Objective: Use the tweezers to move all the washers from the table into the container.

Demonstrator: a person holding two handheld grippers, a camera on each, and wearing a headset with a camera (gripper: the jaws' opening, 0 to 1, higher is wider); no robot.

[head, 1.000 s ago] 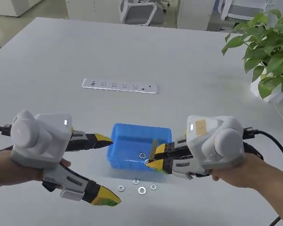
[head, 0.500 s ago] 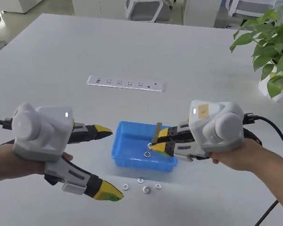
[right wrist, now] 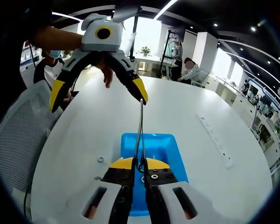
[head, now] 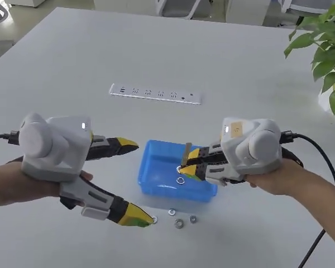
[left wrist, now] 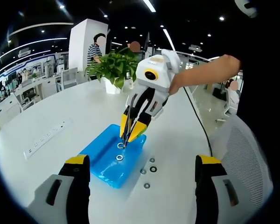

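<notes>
Right gripper (head: 190,168) level, tweezers (head: 185,154) over blue container (head: 156,167)

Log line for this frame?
right hand-held gripper: shut on tweezers, over container | left hand-held gripper: open | washers: several on table

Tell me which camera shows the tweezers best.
The left gripper view: the tweezers hang side-on from the right gripper, tips by a washer over the blue container. The right gripper view shows them as a thin line; the head view, a short grey strip.
</notes>
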